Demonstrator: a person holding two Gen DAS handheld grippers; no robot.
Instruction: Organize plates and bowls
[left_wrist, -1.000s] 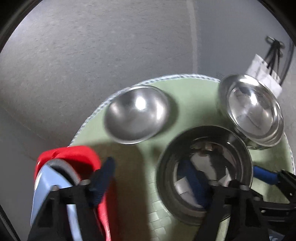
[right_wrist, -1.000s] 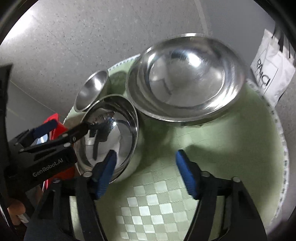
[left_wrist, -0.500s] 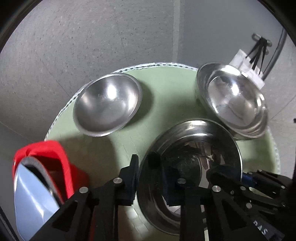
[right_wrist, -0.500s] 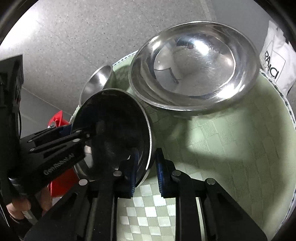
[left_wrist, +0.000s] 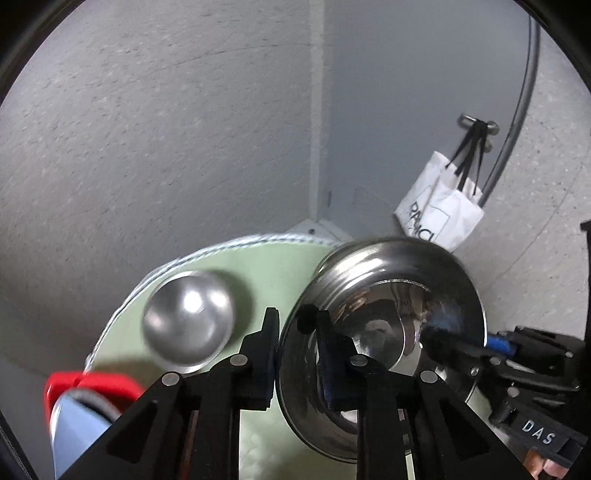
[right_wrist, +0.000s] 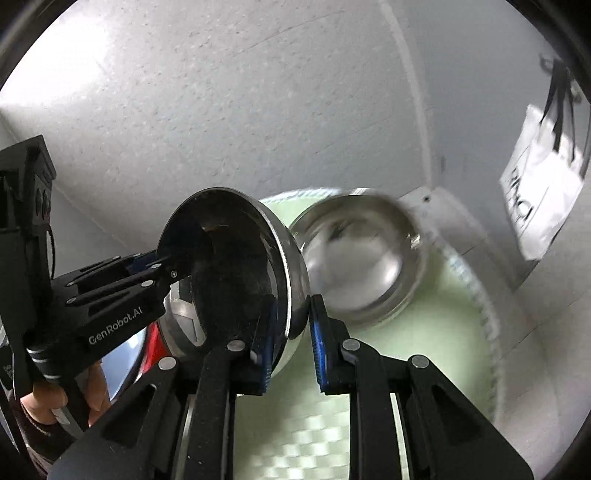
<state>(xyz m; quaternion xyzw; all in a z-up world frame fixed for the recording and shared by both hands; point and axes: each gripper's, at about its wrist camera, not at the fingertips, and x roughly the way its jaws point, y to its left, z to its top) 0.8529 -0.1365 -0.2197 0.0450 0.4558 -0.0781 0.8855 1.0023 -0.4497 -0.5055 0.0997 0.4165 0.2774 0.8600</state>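
Seen from two wrist cameras looking down at a round green mat (left_wrist: 258, 266) with a white stitched edge, on a grey speckled floor near a wall corner.

Held in the air above the mat: a deep steel bowl (left_wrist: 388, 314), tilted, gripped on opposite sides of its rim. On the near rim in the left view, left gripper (left_wrist: 295, 354) clenched on the bowl wall, one finger outside, one inside. On the opposite rim, right gripper (right_wrist: 291, 339) likewise clamped on the wall, blue pads (right_wrist: 318, 350) pressing either side. In the right view, the bowl's dark interior facing the camera, the left gripper reaching in from the left edge, a hand (right_wrist: 44, 402) around its handle.

Resting on the mat near its far left edge: a small steel bowl (left_wrist: 188, 321), blurred. Near the mat's far right edge: a wide shallow steel dish (right_wrist: 362, 258), also blurred, just behind the lifted bowl.

By the mat's near left edge: a red and pale blue object (left_wrist: 85, 406), kind unclear. On the wall at right: a white paper bag (left_wrist: 439, 210) hanging by black handles from a hook.
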